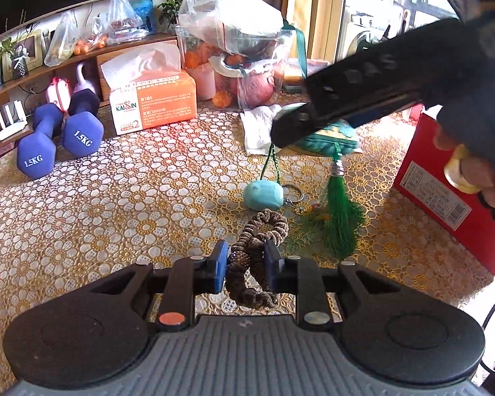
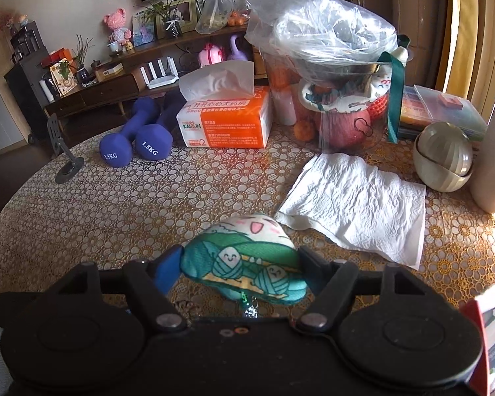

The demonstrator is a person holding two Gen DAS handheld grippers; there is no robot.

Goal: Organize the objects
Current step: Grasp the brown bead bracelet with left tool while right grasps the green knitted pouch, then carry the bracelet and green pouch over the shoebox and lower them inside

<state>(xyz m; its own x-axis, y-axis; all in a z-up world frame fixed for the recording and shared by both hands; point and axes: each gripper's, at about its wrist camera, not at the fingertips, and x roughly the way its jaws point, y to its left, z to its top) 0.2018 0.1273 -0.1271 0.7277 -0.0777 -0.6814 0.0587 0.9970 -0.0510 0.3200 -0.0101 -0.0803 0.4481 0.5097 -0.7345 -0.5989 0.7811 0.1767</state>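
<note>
The left gripper point(image 1: 246, 265) is pinching a brown scrunchie point(image 1: 259, 250), loop trailing toward twelve o'clock. The right gripper point(image 2: 241, 269) is squeezing a green pouch point(image 2: 244, 264) crosswise, nearer the red box point(image 1: 445, 191) (at its four o'clock, likely destination).

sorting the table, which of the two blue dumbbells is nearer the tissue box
The dumbbell lying right beside the orange tissue box; the other dumbbell lies on its far side.

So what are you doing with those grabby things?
A person is tidying the table, with tongs in each hand. The left tongs are shut on a brown scrunchie. The right tongs squeeze a green plush pouch. A teal charm and a green tassel lie on the table.
</note>
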